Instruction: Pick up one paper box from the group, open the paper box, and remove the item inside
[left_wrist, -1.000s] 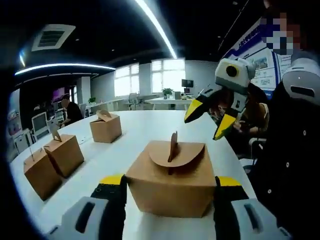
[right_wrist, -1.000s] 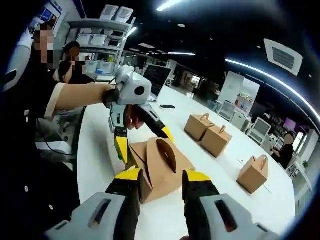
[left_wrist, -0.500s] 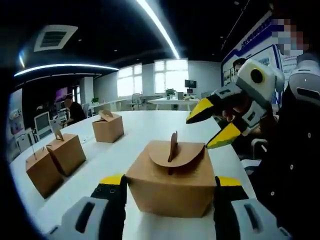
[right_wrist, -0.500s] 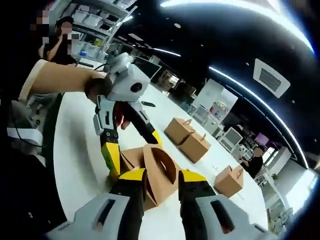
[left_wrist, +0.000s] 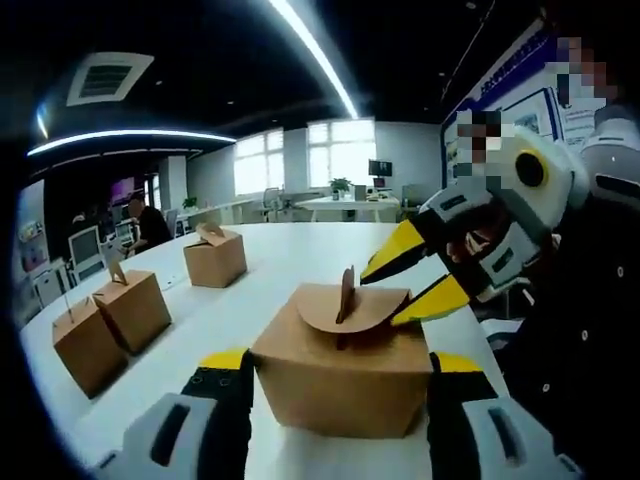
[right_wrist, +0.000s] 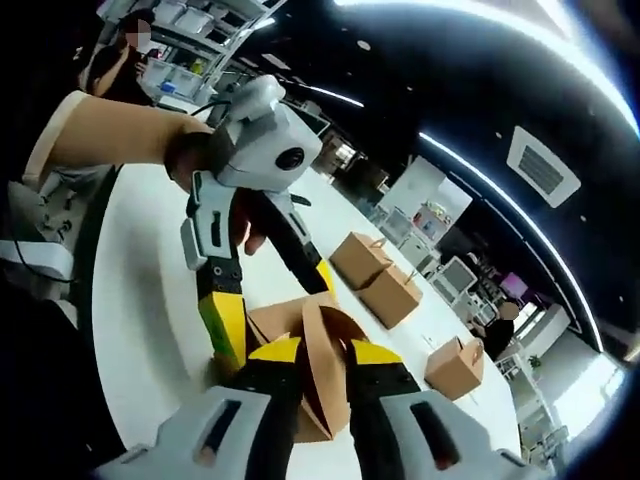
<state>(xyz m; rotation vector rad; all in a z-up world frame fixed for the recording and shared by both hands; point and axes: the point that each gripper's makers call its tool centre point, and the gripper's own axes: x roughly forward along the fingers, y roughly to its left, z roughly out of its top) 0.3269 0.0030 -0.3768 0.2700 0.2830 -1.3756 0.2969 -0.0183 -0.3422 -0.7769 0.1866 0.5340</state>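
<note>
- Left gripper view: white table (left_wrist: 290, 250) in an office. Left gripper (left_wrist: 338, 370) clamps the paper box (left_wrist: 340, 365) near the table's near edge; handle tab upright, flaps closed. Right gripper (left_wrist: 418, 275) is spread at the lid's right edge. Three other boxes (left_wrist: 110, 320) stand toward the left edge.
- Right gripper view: right gripper (right_wrist: 322, 352) straddles the tab, jaws close, contact unclear. Picked up; opening and removal remain.

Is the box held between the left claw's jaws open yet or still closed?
Still closed. The paper box has its rounded top flaps folded together, the handle tab standing upright through them. The right claw sits at the flap edge.
</note>
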